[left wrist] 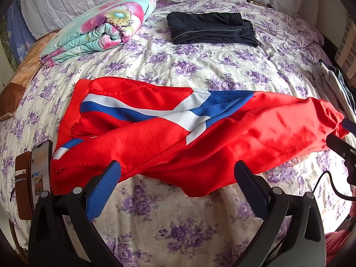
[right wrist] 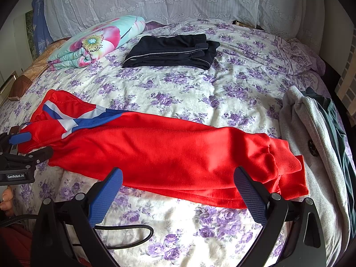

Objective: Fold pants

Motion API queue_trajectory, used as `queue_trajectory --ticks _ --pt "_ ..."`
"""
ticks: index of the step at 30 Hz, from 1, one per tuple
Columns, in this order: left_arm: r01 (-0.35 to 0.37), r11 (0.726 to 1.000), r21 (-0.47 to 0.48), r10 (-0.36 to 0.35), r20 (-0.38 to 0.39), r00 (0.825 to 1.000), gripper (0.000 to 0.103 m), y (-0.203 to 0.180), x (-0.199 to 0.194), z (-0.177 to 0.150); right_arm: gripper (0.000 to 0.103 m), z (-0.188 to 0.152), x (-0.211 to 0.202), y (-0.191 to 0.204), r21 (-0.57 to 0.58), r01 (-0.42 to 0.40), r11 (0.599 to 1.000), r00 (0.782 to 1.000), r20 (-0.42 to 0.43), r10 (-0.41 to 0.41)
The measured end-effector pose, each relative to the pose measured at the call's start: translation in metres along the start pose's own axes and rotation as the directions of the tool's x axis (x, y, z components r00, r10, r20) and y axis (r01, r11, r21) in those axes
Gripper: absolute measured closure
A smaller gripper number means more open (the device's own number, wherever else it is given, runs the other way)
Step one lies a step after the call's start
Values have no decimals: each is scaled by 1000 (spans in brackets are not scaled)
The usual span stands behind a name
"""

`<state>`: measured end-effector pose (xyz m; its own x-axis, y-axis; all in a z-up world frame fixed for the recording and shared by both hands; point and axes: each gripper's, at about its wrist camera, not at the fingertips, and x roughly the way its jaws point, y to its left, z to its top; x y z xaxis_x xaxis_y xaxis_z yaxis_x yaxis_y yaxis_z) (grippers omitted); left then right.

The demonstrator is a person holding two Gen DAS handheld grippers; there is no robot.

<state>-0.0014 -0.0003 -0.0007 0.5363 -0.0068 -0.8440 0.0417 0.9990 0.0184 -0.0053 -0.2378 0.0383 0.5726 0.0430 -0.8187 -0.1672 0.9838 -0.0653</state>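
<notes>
Pants (left wrist: 200,142): red, blue and white stripes, lying on bedspread (left wrist: 178,222), near edge.
Axis: left-right; waistband left, cuffs right.
Handling: likely soft, light, limp knit; best pinched at waistband and cuffs.
Left gripper (left wrist: 176,189): spread wide, holding nothing.
Right gripper (right wrist: 178,191): spread wide, holding nothing.

pants (left wrist: 178,138) – red, blue-white stripes | bedsheet (left wrist: 178,222) – cream, purple flowers | folded garment (left wrist: 209,27) – black

phone (left wrist: 41,169) screen unreadable, grey garment (right wrist: 311,138) cropped
</notes>
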Motion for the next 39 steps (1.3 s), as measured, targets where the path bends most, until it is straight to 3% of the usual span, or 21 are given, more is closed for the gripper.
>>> queue_trajectory --ticks 11,13,14,16,17,19,23,25,27,29,30,32,34,37,39 --pt "13 1000 -6 -13 -16 1000 4 -4 12 -9 3 -2 2 -1 3 -2 1000 1000 -7 2" --pt "51 998 -28 -52 -34 998 4 -3 9 -7 3 -3 3 -1 3 -2 1000 1000 -7 2" --pt "120 990 -74 -124 -66 990 4 -2 10 -5 3 -2 3 -1 3 -2 1000 1000 -7 2" --pt "83 995 -47 -85 -49 995 4 -3 10 -5 3 -2 2 -1 3 -2 1000 1000 -8 2" --pt "30 999 -12 -31 -25 999 4 -4 10 -5 3 -3 3 -2 3 -3 1000 1000 -10 3" --pt "29 1000 -11 -30 -35 999 4 -4 11 -5 3 -3 4 -1 4 -4 1000 1000 -13 4" --pt "13 1000 -11 -14 -112 994 4 -3 21 -7 3 -8 15 -5 26 -20 999 999 -48 21" --pt "-39 999 8 39 -215 976 4 3 36 -10 3 -17 26 -11 32 -21 999 997 -76 23" --pt "-4 999 -39 -5 -227 974 4 12 49 -13 3 -29 38 -18 15 5 1000 993 -115 -3" --pt "78 990 -121 -104 -224 969 4 23 60 -18 3 -45 50 -26 2 41 999 987 -153 -41" --pt "110 981 -162 -146 -231 962 4 29 66 -22 3 -54 53 -31 11 42 999 985 -165 -40" --pt "155 970 -187 -189 -175 966 4 37 69 -28 3 -69 54 -40 49 7 999 986 -165 1" --pt "157 978 -141 -177 -138 975 4 36 69 -34 3 -80 50 -44 76 -21 997 993 -118 30" --pt "84 996 -5 -84 -129 988 4 20 71 -41 3 -94 47 -44 65 -39 997 999 -12 40" --pt "84 996 15 -82 -109 991 4 16 71 -39 3 -91 49 -44 66 -40 997 999 -26 42"
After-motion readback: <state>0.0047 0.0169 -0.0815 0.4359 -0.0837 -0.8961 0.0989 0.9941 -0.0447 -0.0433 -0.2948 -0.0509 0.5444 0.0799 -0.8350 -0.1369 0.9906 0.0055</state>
